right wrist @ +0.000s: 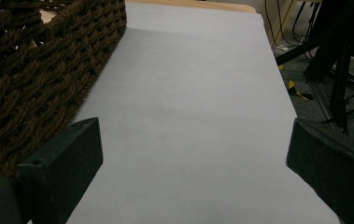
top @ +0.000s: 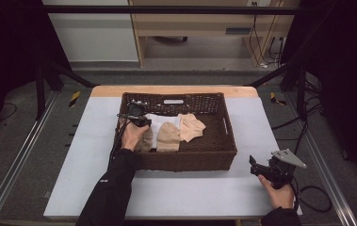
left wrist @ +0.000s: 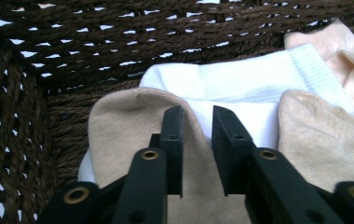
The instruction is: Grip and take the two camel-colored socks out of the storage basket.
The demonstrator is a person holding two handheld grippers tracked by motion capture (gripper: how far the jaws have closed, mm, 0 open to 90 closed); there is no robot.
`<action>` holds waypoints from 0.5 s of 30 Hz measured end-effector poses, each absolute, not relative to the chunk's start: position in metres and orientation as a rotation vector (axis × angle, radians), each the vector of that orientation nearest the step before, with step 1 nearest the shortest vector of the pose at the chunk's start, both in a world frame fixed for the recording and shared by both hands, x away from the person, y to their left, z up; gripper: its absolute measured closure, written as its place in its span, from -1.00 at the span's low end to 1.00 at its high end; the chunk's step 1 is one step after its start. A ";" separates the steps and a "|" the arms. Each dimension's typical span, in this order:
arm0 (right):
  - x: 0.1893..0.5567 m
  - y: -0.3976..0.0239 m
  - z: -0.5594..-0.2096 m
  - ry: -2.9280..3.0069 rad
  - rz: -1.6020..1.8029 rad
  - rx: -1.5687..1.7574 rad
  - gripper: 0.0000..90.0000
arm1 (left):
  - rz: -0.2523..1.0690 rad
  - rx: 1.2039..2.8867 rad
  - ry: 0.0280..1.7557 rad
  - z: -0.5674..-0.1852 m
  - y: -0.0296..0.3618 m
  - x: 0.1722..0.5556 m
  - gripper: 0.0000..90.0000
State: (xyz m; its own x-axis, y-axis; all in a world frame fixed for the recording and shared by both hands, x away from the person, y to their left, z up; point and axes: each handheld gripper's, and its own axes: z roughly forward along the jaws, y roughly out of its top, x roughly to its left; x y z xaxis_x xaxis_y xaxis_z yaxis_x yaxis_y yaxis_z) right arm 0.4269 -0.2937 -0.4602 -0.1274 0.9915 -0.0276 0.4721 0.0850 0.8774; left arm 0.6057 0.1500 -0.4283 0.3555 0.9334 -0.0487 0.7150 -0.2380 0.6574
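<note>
my left tool [left wrist: 197, 140] is down in the basket's [top: 133, 101] left end, jaws nearly closed, pinching a ridge of the tan sock [left wrist: 132, 121] lying straight ahead along them. right tool [right wrist: 188, 186] sits wide open and empty on the surface [right wrist: 193, 93], well off.

Coarse dark woven wicker basket [top: 185, 157], soft matt knit tan sock [left wrist: 132, 126] on ribbed white cloth sock [left wrist: 240, 86], smooth matt grey counter [right wrist: 188, 116], matt black plastic left claw [left wrist: 197, 154].
</note>
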 end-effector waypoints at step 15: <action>0.427 -0.294 -0.460 1.689 0.966 1.459 -0.91 | 0.456 1.954 1.319 -0.407 0.149 0.589 0.92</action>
State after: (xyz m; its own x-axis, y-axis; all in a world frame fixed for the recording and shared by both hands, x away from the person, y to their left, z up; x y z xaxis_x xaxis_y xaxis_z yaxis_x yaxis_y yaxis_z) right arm 0.4272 -0.2943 -0.4601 -0.1256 0.9915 -0.0335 0.4736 0.0896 0.8762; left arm 0.5891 0.1486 -0.4070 0.4127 0.9051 -0.1020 0.6490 -0.2137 0.7302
